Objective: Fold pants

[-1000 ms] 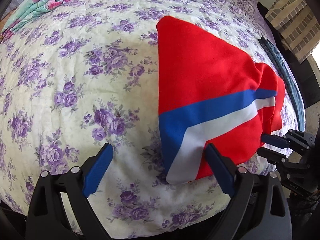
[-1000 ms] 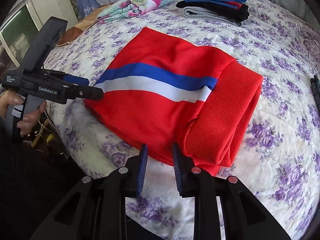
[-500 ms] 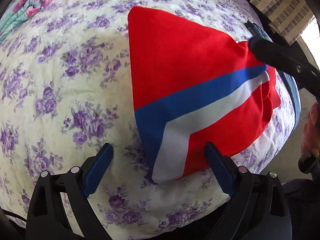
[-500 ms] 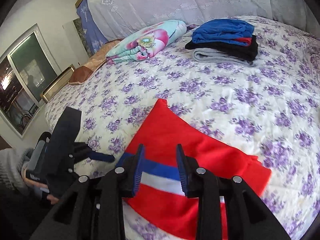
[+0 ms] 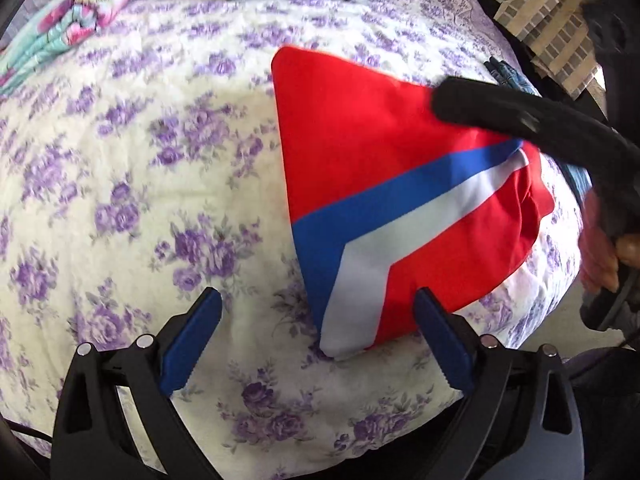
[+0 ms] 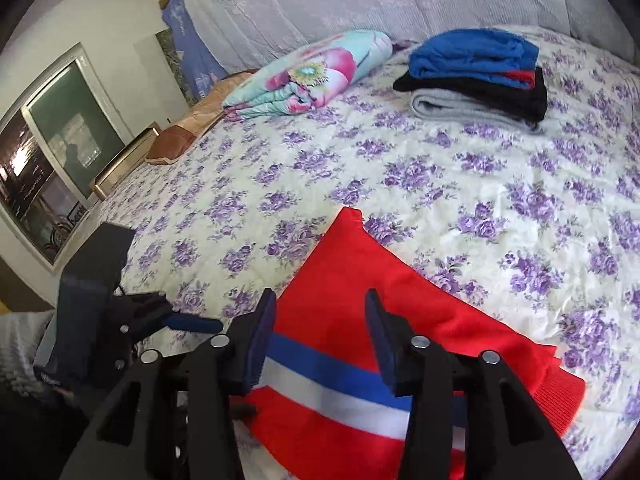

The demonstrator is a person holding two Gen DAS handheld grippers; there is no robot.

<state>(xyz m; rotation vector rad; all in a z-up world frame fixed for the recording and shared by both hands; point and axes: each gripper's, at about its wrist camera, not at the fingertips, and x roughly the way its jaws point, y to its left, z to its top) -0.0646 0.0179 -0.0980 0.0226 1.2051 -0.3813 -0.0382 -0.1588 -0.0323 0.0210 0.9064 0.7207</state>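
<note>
The folded red pants [image 5: 360,152] with a blue and white stripe lie on the flowered bedspread [image 5: 120,184] near the bed's front edge. My left gripper [image 5: 316,320] is open and empty, its fingers straddling the pants' near corner without touching it. In the right wrist view the pants [image 6: 360,280] lie just under my right gripper [image 6: 320,332], which is open and empty above them. The right gripper's black body crosses the right side of the left wrist view. The left gripper [image 6: 192,324] shows at the left of the right wrist view.
A stack of folded blue, black and grey clothes [image 6: 480,76] sits at the far side of the bed. A folded floral quilt [image 6: 312,72] lies beside it. A dark blue garment [image 5: 508,76] lies at the bed's right edge. A window [image 6: 52,160] is at the left.
My right gripper has lifted off the pants' edge, swung up over them and opened wider. The left gripper has stayed open at the pants' near corner.
</note>
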